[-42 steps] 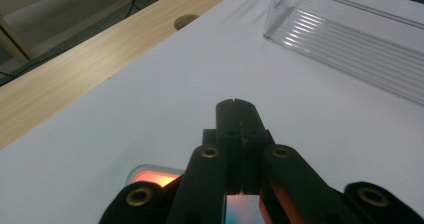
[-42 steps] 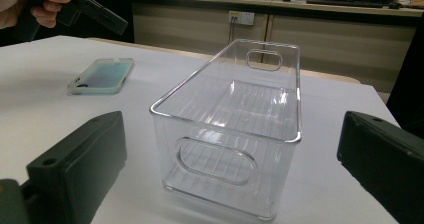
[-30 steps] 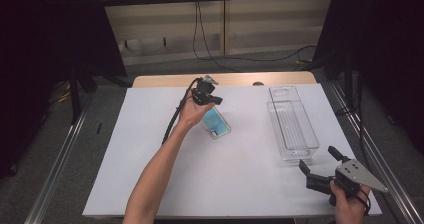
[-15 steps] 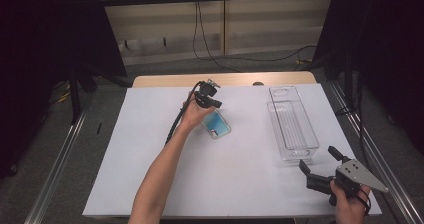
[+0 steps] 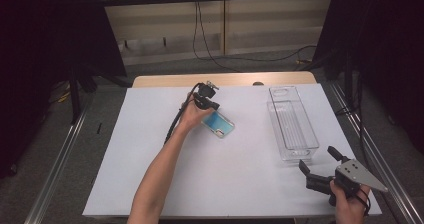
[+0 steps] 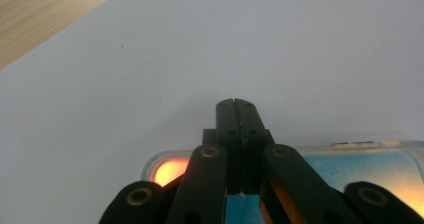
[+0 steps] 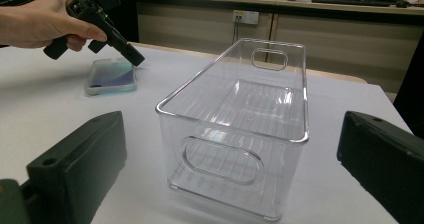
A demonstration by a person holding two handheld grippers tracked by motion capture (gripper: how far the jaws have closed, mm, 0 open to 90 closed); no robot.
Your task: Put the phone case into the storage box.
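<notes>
1 phone case [image 5: 218, 123] flat, long axis diagonal

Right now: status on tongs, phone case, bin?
Left tongs shut, tips over the phone case. Right tongs open, facing the clear bin. Bin empty, nothing between.

We count one phone case [image 5: 218, 123] lying toward the far middle of the tabletop [image 5: 150, 184] and one clear plastic bin [image 5: 292, 124] on the right. We hold two tongs: one left [image 5: 212, 105], one right [image 5: 320, 168], near the edge.
</notes>
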